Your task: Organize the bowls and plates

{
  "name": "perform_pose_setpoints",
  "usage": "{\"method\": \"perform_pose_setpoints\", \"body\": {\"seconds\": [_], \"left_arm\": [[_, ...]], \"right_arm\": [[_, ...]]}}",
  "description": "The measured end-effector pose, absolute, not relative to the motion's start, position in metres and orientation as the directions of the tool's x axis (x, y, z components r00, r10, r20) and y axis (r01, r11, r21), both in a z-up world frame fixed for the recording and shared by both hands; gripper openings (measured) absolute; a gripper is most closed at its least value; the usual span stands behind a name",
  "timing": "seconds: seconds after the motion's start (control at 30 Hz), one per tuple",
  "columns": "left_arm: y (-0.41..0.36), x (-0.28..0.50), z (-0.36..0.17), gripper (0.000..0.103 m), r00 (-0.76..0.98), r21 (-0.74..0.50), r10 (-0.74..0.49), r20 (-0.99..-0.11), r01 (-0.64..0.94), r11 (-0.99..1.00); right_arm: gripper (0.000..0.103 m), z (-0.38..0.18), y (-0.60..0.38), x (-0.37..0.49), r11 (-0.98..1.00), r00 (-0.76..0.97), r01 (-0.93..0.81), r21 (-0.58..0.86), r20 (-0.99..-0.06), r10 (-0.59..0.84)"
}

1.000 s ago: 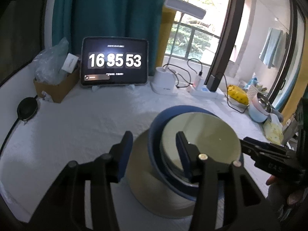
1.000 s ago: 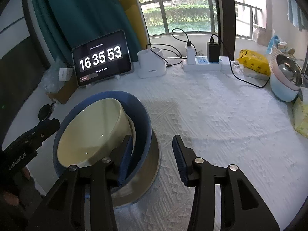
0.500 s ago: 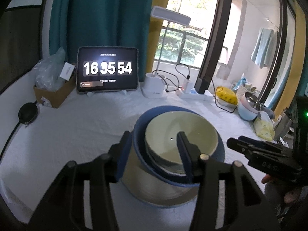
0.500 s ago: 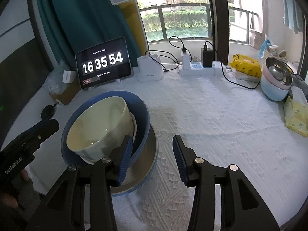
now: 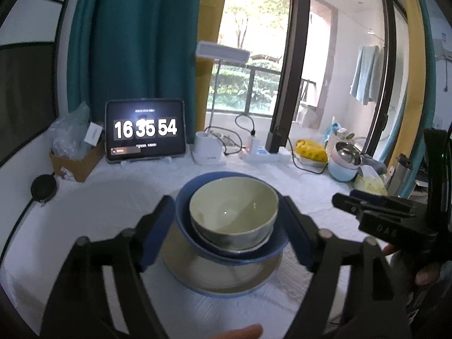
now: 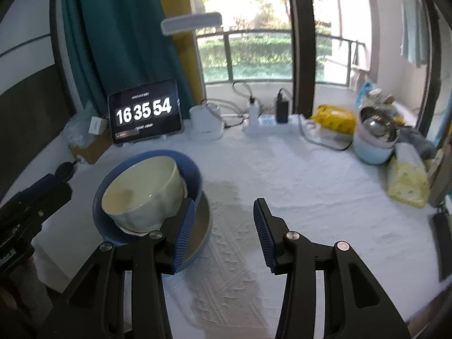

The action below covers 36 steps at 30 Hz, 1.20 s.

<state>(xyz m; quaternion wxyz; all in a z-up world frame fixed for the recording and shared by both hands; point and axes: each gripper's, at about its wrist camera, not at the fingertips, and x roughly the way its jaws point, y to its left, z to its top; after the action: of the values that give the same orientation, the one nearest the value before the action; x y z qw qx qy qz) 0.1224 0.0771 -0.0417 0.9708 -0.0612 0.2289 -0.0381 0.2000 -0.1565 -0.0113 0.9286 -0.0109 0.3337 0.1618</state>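
A cream bowl (image 5: 233, 207) sits inside a blue bowl (image 5: 279, 240), which rests on a grey plate with a blue rim (image 5: 214, 274), all stacked on the white tablecloth. My left gripper (image 5: 227, 226) is open, its fingers wide on either side of the stack and pulled back from it. In the right wrist view the cream bowl (image 6: 141, 195), blue bowl (image 6: 195, 175) and plate (image 6: 199, 231) lie at the left. My right gripper (image 6: 223, 234) is open and empty, its left finger just in front of the plate's edge.
A tablet clock (image 5: 145, 131), a lamp base (image 5: 207, 152), a power strip (image 5: 264, 154) and cables stand at the back. A cardboard box (image 5: 76, 163) is back left. A yellow bag (image 5: 310, 148), a pale blue pot (image 5: 344, 162) and a tissue pack (image 6: 406, 180) are at the right.
My left gripper has opened wider, let go of the blue bowl's rim and drawn back. My right gripper has drawn back too. The stack now rests on the table.
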Motion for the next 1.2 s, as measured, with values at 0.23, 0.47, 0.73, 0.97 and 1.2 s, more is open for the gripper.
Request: {"method": "perform_pose_setpoints", "body": {"seconds": [0.23,0.47,0.73,0.97,1.2], "left_arm": [[0.067,0.099,-0.026,0.093,0.919,-0.108,-0.105,-0.38,0.068,0.992],[0.058,0.076,-0.01,0.098,0.942,-0.087,-0.107,-0.319,0.083,0.993],[0.053,0.052,0.01,0.099,0.966,-0.083,-0.101,-0.238,0.083,0.993],[0.052,0.038,0.027,0.099,0.981,-0.089,-0.096,-0.171,0.082,0.993],[0.048,0.031,0.04,0.099,0.987,-0.061,-0.098,-0.13,0.091,0.994]], "right_arm": [[0.052,0.01,-0.174,0.174,0.963,0.794,-0.266,0.041,-0.557,0.243],[0.053,0.027,-0.19,0.149,0.97,0.831,-0.242,0.036,-0.508,0.226],[0.053,0.045,-0.205,0.12,0.977,0.872,-0.211,0.019,-0.449,0.197],[0.054,0.061,-0.217,0.102,0.983,0.903,-0.185,0.008,-0.393,0.173],[0.055,0.074,-0.223,0.09,0.987,0.927,-0.159,-0.013,-0.346,0.145]]}}
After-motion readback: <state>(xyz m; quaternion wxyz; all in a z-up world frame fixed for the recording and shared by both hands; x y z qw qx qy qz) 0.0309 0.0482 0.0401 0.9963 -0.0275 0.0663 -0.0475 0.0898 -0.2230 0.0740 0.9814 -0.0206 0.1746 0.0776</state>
